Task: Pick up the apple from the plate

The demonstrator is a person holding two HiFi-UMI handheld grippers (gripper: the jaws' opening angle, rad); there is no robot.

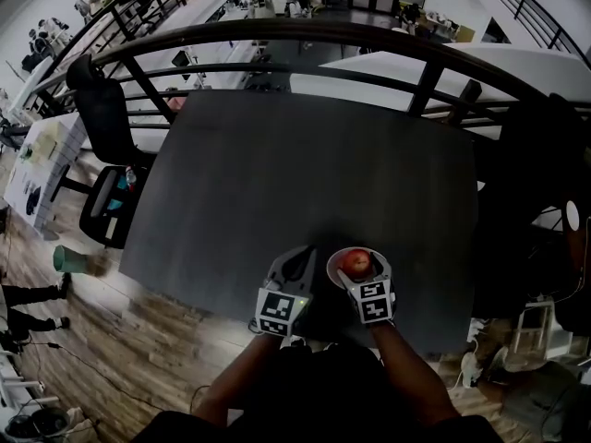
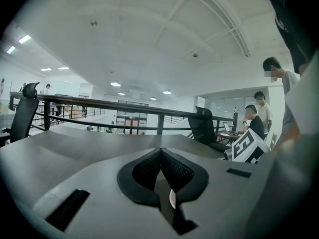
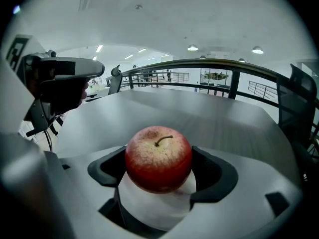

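A red apple (image 1: pixel 357 263) (image 3: pixel 158 158) with a short stem stands on a small white plate (image 1: pixel 334 268) (image 3: pixel 154 205) near the front edge of the dark grey table (image 1: pixel 305 173). My right gripper (image 1: pixel 362 269) (image 3: pixel 158 169) is around it, a black pad touching each side, shut on the apple, whose underside still seems to rest on the plate. My left gripper (image 1: pixel 294 258) (image 2: pixel 160 158) lies just left of the plate with its pads pressed together and nothing between them. It also shows at the left of the right gripper view (image 3: pixel 65 78).
A black office chair (image 1: pixel 106 146) stands off the table's left side and another chair (image 2: pixel 207 126) at its far right. A curved dark railing (image 1: pixel 305 35) runs behind the table. The table's front edge is right under both grippers. People sit beyond on the right (image 2: pixel 254 123).
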